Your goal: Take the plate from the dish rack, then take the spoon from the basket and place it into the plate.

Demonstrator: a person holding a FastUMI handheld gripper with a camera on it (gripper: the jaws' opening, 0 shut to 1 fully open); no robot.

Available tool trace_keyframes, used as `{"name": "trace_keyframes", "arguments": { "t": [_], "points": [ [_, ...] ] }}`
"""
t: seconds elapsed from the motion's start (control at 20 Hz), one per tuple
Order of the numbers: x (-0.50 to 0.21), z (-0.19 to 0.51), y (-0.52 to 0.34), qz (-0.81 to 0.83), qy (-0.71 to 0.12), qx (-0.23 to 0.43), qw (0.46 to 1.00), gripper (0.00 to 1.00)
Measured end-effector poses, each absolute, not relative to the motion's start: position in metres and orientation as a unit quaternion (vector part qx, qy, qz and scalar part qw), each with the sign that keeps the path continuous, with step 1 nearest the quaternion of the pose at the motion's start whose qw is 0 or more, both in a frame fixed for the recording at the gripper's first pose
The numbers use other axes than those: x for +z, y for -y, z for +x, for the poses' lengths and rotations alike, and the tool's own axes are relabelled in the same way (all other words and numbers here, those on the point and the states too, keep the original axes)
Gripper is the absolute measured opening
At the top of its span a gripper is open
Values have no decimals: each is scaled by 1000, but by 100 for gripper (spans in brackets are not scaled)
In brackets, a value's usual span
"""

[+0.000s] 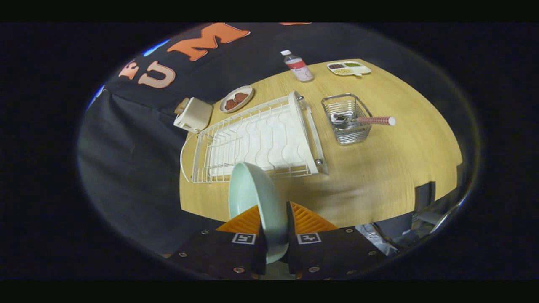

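A pale green plate (257, 202) stands on edge between my fingers, and my gripper (274, 223) is shut on its rim. I hold it high above the wooden table (379, 168), near the front end of the white wire dish rack (261, 139), which has no dishes in it. Beyond the rack to the right stands a wire basket (346, 120). A spoon (370, 120) with a red patterned handle leans out of the basket to the right.
A white toaster (193, 114) and a small plate of brown food (236, 99) sit behind the rack. A bottle (297, 65) and a divided tray of food (348, 68) stand at the table's far side. Bare tabletop lies right of the rack.
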State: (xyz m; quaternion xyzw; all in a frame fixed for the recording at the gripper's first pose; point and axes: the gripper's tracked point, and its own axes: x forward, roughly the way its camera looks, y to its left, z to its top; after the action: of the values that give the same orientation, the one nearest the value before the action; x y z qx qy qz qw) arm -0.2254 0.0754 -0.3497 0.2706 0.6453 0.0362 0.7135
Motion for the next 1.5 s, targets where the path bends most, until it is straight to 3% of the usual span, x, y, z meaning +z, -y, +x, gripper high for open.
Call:
{"name": "trace_keyframes", "arguments": {
  "t": [0.65,1.1,1.5],
  "points": [
    [-439,-284,-79,344,-644,40,682,21],
    [-475,-267,-71,441,-601,5,666,21],
    [-484,-255,-54,354,-602,3,716,38]
  ]
}}
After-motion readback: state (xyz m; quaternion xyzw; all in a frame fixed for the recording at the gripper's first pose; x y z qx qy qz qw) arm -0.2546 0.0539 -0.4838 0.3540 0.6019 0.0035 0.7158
